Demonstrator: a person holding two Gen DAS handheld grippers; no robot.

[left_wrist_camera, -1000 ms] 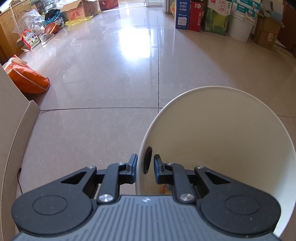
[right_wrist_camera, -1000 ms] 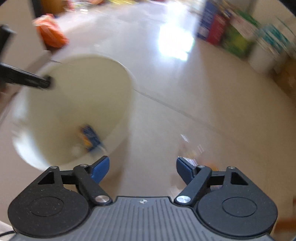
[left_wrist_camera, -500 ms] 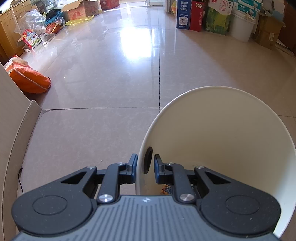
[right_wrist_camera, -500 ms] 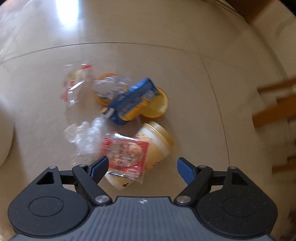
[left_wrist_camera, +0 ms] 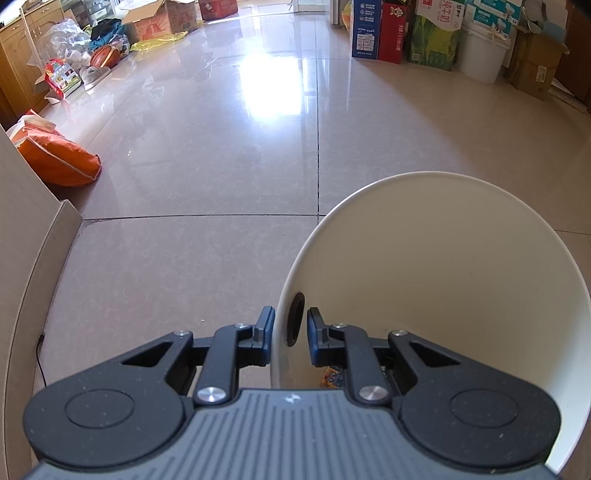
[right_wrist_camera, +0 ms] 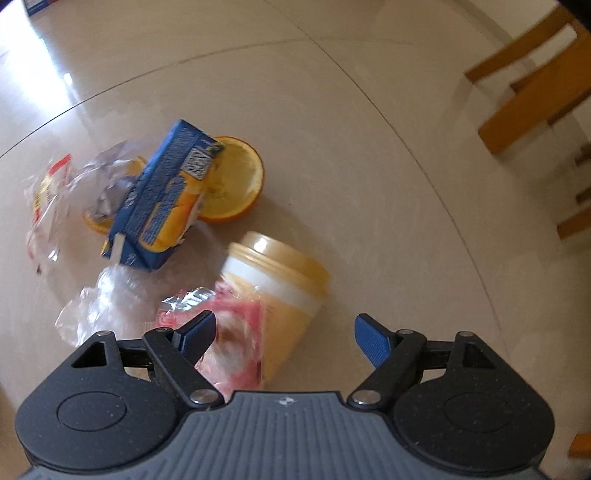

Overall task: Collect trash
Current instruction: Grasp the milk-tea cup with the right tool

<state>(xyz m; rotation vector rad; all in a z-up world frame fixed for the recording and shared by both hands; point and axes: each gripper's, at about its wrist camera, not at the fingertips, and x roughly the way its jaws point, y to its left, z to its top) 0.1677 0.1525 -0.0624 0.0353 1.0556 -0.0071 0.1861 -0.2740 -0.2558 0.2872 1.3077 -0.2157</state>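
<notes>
My left gripper (left_wrist_camera: 290,330) is shut on the rim of a cream round bin (left_wrist_camera: 443,266), held tilted above the tiled floor; a scrap of printed packaging (left_wrist_camera: 332,374) shows inside it. In the right wrist view a trash pile lies on the floor: a yellow lidded cup (right_wrist_camera: 280,291) on its side, a red-and-white wrapper (right_wrist_camera: 229,325) over it, a blue juice carton (right_wrist_camera: 162,199), an orange half (right_wrist_camera: 236,181), and clear plastic wrappers (right_wrist_camera: 99,306). My right gripper (right_wrist_camera: 284,330) hangs open just above the cup and red wrapper.
An orange bag (left_wrist_camera: 55,158) and a beige wall panel (left_wrist_camera: 22,229) lie left of the bin. Boxes (left_wrist_camera: 373,33) and a white bucket (left_wrist_camera: 480,55) line the far wall. Wooden chair legs (right_wrist_camera: 532,110) stand right of the trash pile.
The right gripper has swung from the bin to the trash pile and dropped closer over the cup and red wrapper. The left gripper and bin have held still.
</notes>
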